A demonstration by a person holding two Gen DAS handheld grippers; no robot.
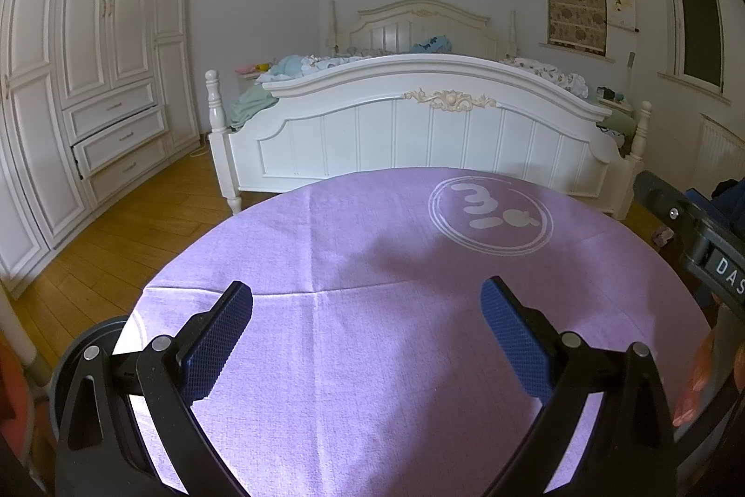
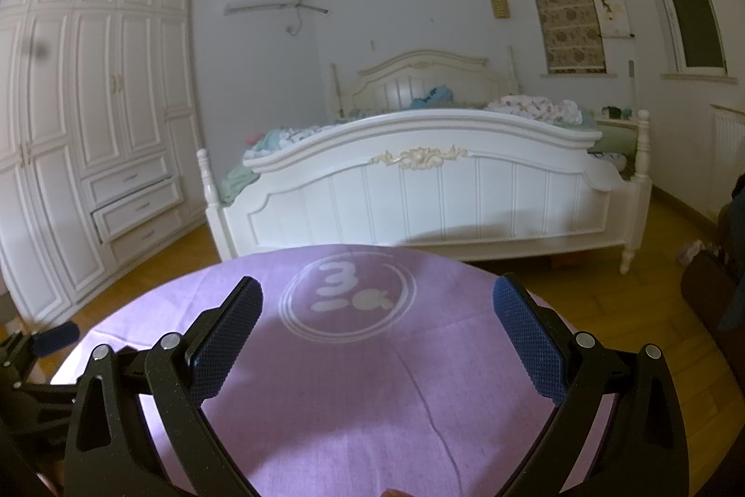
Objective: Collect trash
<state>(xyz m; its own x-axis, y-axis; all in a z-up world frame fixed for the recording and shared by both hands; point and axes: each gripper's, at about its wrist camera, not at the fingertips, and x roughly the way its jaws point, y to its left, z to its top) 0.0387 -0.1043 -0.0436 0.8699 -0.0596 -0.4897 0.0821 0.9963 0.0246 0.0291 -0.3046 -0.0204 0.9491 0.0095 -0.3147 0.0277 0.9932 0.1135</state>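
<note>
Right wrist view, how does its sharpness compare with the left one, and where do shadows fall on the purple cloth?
Right wrist view: softer; the wardrobe looks hazy, with a dark smudge at upper left. Left wrist view: crisper on the bed; a broad shadow crosses the purple cloth between the open left tongs. Both bend straight lines, fisheye style.

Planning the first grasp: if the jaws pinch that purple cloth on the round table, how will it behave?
The purple cloth is probably floppy: fold creases cross it and it drapes over the table edge. It would likely bunch and slide rather than lift flat. It looks thin, so probably light.
</note>
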